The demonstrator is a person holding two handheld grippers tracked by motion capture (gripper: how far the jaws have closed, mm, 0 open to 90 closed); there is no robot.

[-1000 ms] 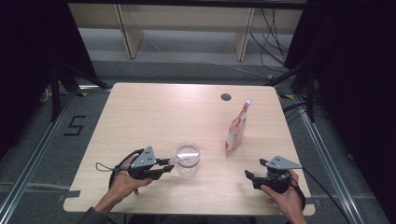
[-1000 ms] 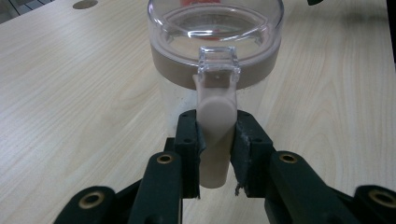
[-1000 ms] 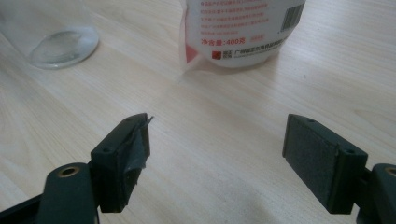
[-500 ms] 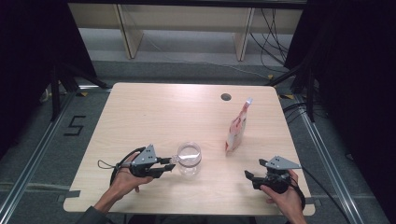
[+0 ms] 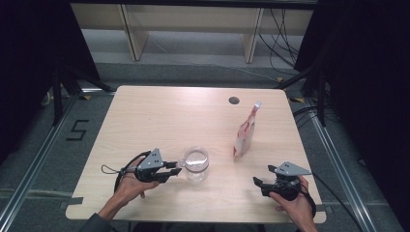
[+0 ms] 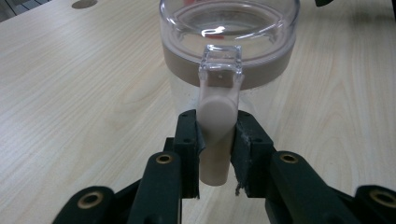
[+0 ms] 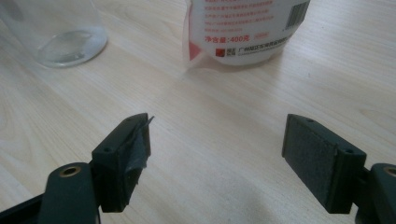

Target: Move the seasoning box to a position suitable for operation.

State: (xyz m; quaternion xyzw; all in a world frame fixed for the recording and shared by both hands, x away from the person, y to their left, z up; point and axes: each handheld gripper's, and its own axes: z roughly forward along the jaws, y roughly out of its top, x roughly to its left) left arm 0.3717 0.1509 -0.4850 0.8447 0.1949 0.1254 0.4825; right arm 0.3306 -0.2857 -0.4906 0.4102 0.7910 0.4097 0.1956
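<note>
So you've got a pale wood-grain table (image 5: 159, 121) with rounded corners and a small round cable hole (image 5: 234, 100) near the far edge. It sits on grey floor with metal rails (image 5: 34, 169) down both sides, black curtains to either side, and a "5" marked on the floor (image 5: 77, 130) to your left. Light wooden shelf legs (image 5: 130, 34) stand behind it.

Your left gripper (image 6: 212, 154) is pinching the beige latch handle (image 6: 215, 135) of the clear jar (image 5: 196, 164), jaws pressed onto it from both sides. The jar stands upright near the front edge, about mid-table, lid on.

Your right gripper (image 7: 215, 154) rests at the front right corner with its jaws spread wide, nothing between them. A white-and-red pouch (image 5: 245, 133) stands upright just beyond it, to the right of the jar and apart from it. Between the two grippers it's bare wood.
</note>
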